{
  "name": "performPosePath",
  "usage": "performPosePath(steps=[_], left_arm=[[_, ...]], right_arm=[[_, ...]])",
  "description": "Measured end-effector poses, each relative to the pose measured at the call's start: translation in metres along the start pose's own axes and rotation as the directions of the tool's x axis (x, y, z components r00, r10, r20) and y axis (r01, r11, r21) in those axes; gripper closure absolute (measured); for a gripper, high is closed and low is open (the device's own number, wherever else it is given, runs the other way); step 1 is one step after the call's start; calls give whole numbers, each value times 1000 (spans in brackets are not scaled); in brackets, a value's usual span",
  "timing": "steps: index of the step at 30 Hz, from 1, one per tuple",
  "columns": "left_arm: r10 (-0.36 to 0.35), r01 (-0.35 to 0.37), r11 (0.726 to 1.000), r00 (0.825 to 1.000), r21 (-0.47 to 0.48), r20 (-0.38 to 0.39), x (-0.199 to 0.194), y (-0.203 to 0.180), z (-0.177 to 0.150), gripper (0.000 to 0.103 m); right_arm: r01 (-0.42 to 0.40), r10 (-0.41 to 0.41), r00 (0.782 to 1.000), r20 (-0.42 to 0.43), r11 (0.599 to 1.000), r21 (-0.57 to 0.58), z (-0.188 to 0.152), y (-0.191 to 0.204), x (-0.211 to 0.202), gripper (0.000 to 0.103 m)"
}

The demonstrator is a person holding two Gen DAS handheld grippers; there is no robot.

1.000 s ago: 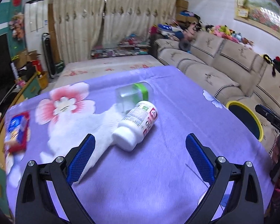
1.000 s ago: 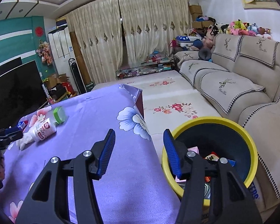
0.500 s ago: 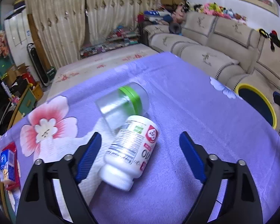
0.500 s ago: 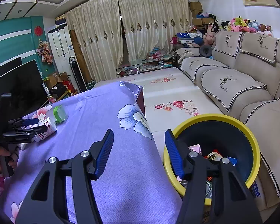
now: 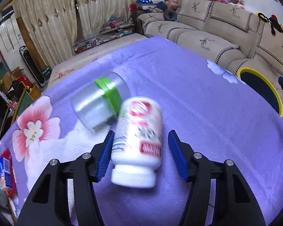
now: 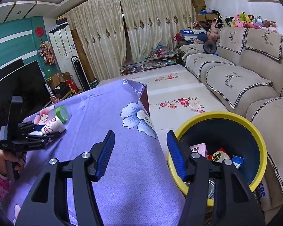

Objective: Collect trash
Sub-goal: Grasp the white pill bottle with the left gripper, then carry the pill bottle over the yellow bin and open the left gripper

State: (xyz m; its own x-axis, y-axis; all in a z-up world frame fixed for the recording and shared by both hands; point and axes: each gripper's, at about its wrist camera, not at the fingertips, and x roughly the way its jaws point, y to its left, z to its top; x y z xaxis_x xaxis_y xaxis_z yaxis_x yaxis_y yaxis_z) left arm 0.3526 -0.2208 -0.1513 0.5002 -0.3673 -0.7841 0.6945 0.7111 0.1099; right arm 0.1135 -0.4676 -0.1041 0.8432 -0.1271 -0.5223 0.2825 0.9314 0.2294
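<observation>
A white bottle (image 5: 136,141) with a red-and-white label lies blurred on the purple bench (image 5: 207,113), cap nearest, between the left tongs (image 5: 139,155), spread apart and now narrower than 0.5 s ago. The right tongs (image 6: 140,155) hang apart, empty.

A white plastic bottle (image 5: 136,143) lies on its side on the purple flowered surface (image 5: 207,116), its ribbed white cap toward the near edge and its base pointing away. Its label is red and white with dark print, blurred in the left wrist view. Just behind it, touching its far end, a clear jar (image 5: 100,103) with a green band round it also lies on its side, partly on a white patch of the cloth. Off the surface's far corner, on the floor beside the sofa, stands a yellow-rimmed bin (image 6: 254,130), dark blue inside, holding a pink carton, a red wrapper and a small blue-and-white box.
</observation>
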Motion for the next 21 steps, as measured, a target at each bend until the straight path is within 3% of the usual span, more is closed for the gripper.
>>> performPosePath(steps=[2,13,21], left_arm=[[-9,9,1000,1000,-6,-13,4,-3,-2,55],[-27,26,997,1000,-71,-4,0,-2,-5,56],[-32,34,999,998,-32,59,-38,-28,-5,56]], right_arm=[[-2,2,1000,1,1000,3,0,0,0,48],[-4,4,1000,1,1000,6,-1,-1,-1,48],[4,-4,999,50,1000,16,0,-5,-12,48]])
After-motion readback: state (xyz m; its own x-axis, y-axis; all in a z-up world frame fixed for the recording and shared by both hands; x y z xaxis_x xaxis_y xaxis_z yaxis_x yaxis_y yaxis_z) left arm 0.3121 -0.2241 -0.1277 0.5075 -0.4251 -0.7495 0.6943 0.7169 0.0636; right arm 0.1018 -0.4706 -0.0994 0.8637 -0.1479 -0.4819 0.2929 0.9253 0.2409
